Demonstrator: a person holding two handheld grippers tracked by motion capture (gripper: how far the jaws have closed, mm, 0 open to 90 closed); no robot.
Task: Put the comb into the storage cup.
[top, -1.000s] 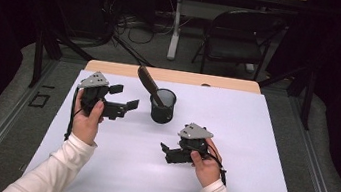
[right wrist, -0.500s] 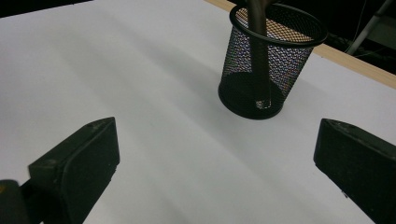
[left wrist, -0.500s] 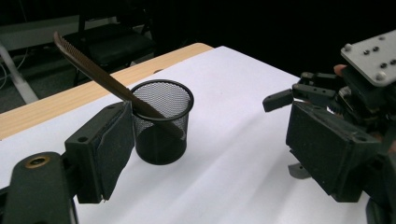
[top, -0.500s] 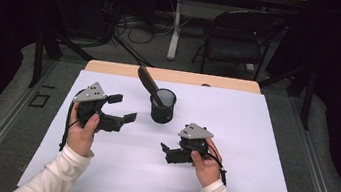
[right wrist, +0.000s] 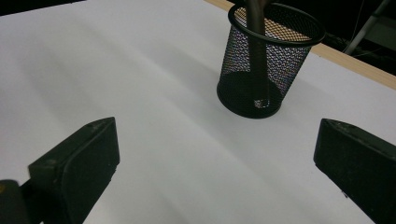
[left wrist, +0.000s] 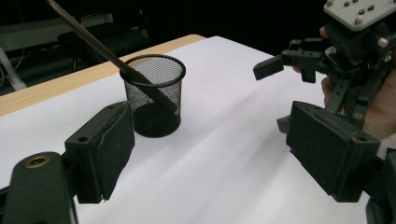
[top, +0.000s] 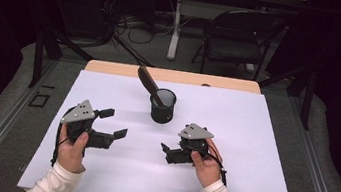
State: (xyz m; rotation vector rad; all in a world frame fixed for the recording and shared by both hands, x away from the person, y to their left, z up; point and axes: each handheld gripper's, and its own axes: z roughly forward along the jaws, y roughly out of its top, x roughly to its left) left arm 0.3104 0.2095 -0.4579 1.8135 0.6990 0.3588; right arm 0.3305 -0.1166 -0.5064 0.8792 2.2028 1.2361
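1. The cup (top: pixel 162 106) is a small round holder of black wire mesh with a solid dark rim and a dark solid base; the white sheet (top: pixel 251 153) shows through its wall.
2. It stands upright on the bench (top: pixel 112 68), ahead of both hand-held grippers and roughly between them, well apart from each.
3. A long dark flat tool (top: pixel 149 84) stands in the cup, its lower end at the bottom, and leans on the rim with its upper end sticking out, tilted away from the right hand-held gripper.
4. In the left gripper view the tool (left wrist: pixel 112 60) looks brownish and slim, crossing the cup's (left wrist: pixel 154 95) opening diagonally.
5. In the right gripper view the cup (right wrist: pixel 261 60) sits straight ahead between the two jaws, the tool (right wrist: pixel 256 42) rising through it.
6. The left hand-held gripper (top: pixel 113 123) has its jaws wide apart with nothing between them.
7. The right hand-held gripper (top: pixel 167 151) also has its jaws apart and empty, low over the sheet.
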